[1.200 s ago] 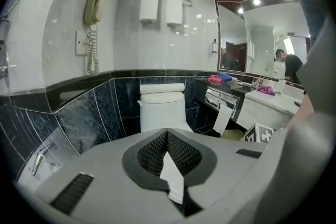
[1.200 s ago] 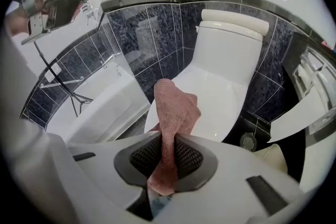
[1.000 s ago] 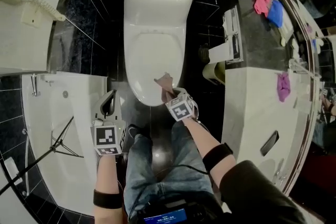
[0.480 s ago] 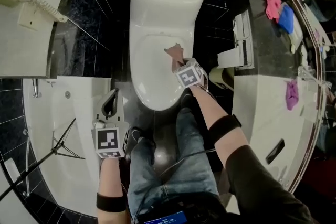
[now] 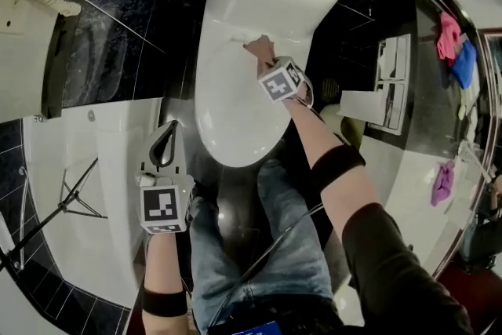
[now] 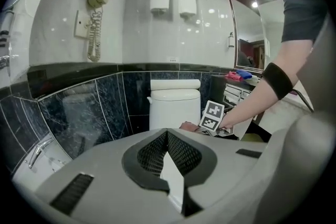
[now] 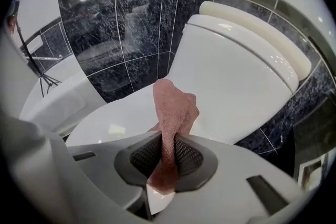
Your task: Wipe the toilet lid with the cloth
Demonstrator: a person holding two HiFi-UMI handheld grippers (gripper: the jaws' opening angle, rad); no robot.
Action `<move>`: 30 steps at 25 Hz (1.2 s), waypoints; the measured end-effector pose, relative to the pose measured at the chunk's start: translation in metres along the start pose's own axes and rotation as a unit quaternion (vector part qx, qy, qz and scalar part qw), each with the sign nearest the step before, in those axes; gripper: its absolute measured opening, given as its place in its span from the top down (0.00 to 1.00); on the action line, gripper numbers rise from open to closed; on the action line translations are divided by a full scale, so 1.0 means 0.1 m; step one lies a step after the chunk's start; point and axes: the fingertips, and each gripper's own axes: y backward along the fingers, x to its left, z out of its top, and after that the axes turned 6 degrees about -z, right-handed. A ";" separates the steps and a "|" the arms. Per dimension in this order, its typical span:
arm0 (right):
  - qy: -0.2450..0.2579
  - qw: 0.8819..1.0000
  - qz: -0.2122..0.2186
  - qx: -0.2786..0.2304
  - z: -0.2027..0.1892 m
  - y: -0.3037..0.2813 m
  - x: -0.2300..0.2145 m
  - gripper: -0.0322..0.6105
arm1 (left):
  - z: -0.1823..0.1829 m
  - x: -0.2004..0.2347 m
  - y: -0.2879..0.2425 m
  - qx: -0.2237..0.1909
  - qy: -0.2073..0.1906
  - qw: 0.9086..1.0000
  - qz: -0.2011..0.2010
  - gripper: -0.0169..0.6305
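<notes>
Pink cloth (image 7: 170, 107), pinched in right gripper (image 5: 267, 61) — seemingly on toilet lid (image 5: 235, 114)

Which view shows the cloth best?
Right gripper view: the cloth fills the centre, pinched in the jaws of the right gripper, its end over the toilet lid. Head view shows only a small pink end past that gripper. Left gripper view shows a distant sliver beside it.
</notes>
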 end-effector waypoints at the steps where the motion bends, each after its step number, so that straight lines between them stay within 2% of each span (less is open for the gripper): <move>1: 0.012 1.000 -0.001 0.000 0.05 -0.10 -0.02 0.84 | -0.03 0.03 -0.05 0.000 0.005 1.000 0.004 0.97; 6: 0.088 0.996 0.010 0.010 0.24 -0.66 0.06 0.84 | -0.18 0.21 -0.24 -0.001 0.024 0.999 0.029 0.97; 14: 0.231 0.973 0.009 0.020 0.50 -1.21 0.45 0.84 | -0.62 0.43 -0.15 0.017 0.058 0.996 0.067 0.97; 18: 0.293 0.956 0.013 0.005 0.64 -1.26 0.73 0.84 | -0.81 0.52 -0.01 0.024 0.069 0.994 0.084 0.97; 21: 0.337 0.941 0.036 0.003 0.68 -1.21 1.05 0.84 | -0.96 0.60 0.11 0.022 0.040 0.995 0.090 0.97; 23: 0.365 0.930 0.046 0.000 0.66 -1.17 1.25 0.84 | -0.99 0.63 0.16 0.021 0.036 0.995 0.091 0.97; 27: 0.413 0.907 0.077 -0.007 0.56 -1.05 1.68 0.84 | -1.04 0.68 0.26 0.022 0.039 0.995 0.091 0.97; 30: 0.440 0.891 0.107 -0.008 0.37 -0.89 2.04 0.84 | -1.03 0.68 0.34 0.024 0.059 0.994 0.088 0.97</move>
